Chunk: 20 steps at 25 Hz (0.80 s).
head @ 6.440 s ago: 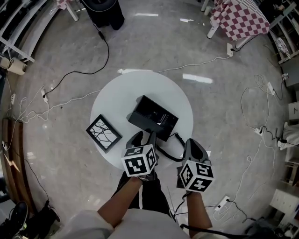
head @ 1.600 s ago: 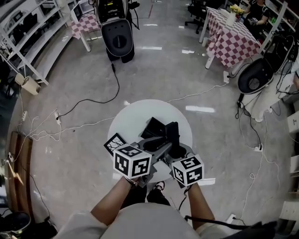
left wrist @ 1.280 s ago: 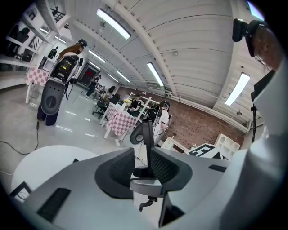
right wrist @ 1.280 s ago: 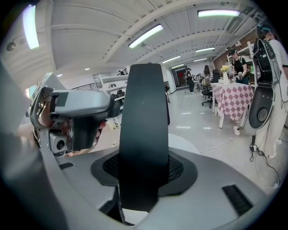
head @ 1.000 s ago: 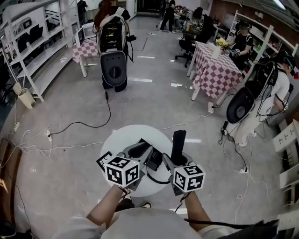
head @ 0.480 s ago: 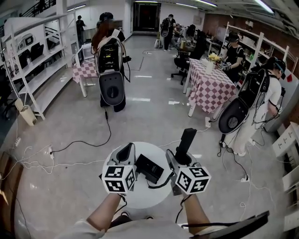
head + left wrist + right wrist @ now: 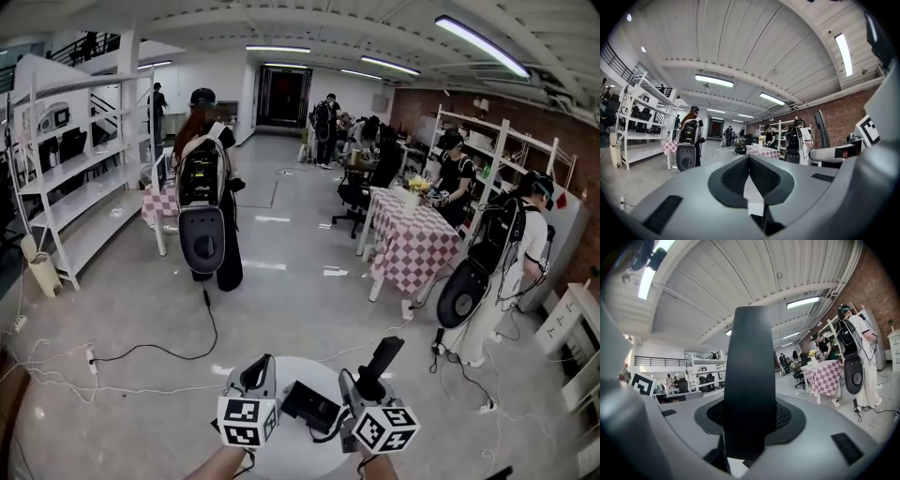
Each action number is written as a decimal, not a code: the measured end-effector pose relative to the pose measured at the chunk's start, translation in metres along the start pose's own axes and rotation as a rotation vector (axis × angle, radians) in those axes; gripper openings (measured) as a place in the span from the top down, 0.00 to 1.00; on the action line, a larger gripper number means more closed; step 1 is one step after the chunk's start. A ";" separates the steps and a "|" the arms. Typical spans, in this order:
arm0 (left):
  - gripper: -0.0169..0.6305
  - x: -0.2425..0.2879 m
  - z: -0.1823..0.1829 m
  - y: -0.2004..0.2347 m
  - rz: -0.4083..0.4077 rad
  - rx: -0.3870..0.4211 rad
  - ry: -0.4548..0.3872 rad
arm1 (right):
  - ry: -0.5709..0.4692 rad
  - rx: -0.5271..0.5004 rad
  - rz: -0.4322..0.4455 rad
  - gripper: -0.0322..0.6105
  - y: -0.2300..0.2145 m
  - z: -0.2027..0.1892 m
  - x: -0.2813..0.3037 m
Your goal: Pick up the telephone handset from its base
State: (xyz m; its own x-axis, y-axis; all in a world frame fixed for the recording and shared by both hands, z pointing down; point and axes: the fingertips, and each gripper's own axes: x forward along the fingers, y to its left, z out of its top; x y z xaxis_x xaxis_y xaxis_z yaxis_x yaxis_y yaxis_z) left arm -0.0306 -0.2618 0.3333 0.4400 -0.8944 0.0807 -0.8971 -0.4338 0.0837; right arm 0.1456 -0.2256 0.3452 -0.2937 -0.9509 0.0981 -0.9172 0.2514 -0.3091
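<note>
The black telephone handset (image 7: 379, 362) stands upright in the air, with my right gripper (image 7: 362, 386) shut on its lower part. In the right gripper view the handset (image 7: 751, 376) fills the gap between the jaws of the right gripper (image 7: 750, 417). Its cord (image 7: 328, 433) hangs down to the black base (image 7: 312, 405), which rests on the round white table (image 7: 295, 367). My left gripper (image 7: 256, 371) is held up level to the left of the base. The left gripper (image 7: 749, 161) has its pads (image 7: 736, 176) pressed together with nothing between them.
Cables (image 7: 141, 356) trail over the grey floor round the table. A person with a large backpack (image 7: 202, 202) stands ahead on the left. A checkered table (image 7: 412, 246) and several people (image 7: 511, 253) are on the right. White shelves (image 7: 66, 178) line the left wall.
Both grippers rose and now point level, and the head view tilted up from the table to the room. The handset went up with the right gripper. The left jaws closed empty.
</note>
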 end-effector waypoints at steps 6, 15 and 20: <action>0.95 -0.012 -0.012 0.019 -0.010 0.016 0.026 | -0.023 0.037 -0.086 0.63 0.012 -0.017 -0.006; 0.95 -0.026 -0.011 0.012 -0.027 0.000 0.042 | -0.020 -0.017 -0.118 0.63 0.032 -0.011 -0.029; 0.95 -0.021 -0.023 -0.001 -0.034 -0.019 0.065 | -0.001 -0.029 -0.124 0.63 0.021 -0.018 -0.037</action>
State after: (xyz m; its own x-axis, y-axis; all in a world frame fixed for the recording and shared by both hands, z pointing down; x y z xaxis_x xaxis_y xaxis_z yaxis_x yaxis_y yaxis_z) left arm -0.0382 -0.2400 0.3548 0.4723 -0.8699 0.1420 -0.8811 -0.4610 0.1059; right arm 0.1321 -0.1820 0.3523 -0.1772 -0.9752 0.1327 -0.9540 0.1370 -0.2668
